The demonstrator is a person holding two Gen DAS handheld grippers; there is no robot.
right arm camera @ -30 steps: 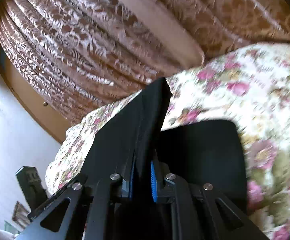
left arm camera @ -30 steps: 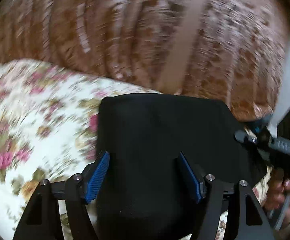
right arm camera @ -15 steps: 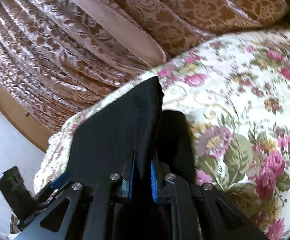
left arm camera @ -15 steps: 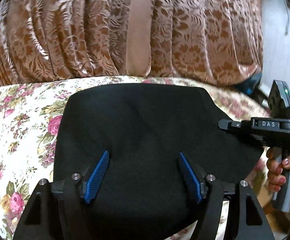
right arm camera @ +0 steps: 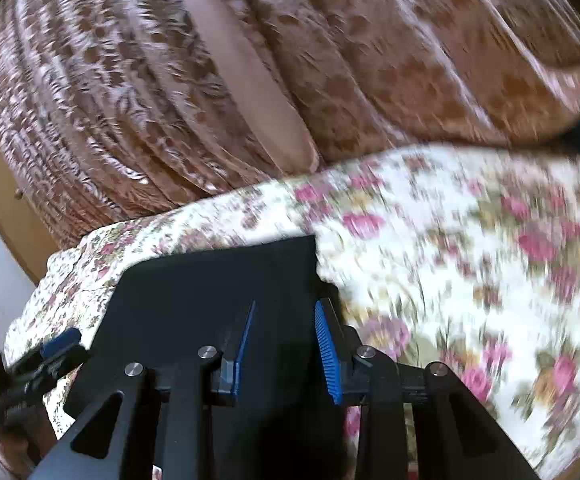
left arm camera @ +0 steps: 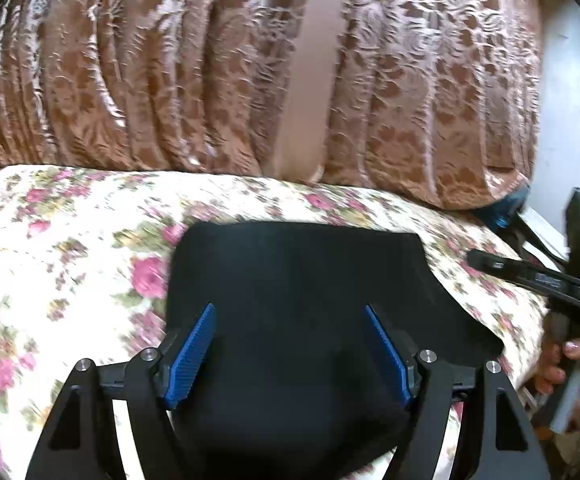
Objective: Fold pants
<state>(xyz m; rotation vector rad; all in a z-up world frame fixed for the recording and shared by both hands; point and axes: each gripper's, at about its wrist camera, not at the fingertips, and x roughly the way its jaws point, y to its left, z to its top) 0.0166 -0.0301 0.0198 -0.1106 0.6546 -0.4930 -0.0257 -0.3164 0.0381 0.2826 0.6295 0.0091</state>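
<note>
The black pants point(left arm camera: 302, 320) lie folded flat on the flowery bedspread point(left arm camera: 69, 248), in the lower middle of the left view. The left gripper point(left arm camera: 290, 356) is over them with its blue pads point(left arm camera: 189, 356) wide apart, holding nothing. In the right view, the right gripper point(right arm camera: 283, 354) sits at the bottom middle, its pads point(right arm camera: 326, 356) apart too, above the pants' point(right arm camera: 209, 292) right edge. A brown patterned curtain point(left arm camera: 169, 60) fills the top of both views. A hand point(left arm camera: 570, 360) holds the right gripper at the right edge of the left view.
</note>
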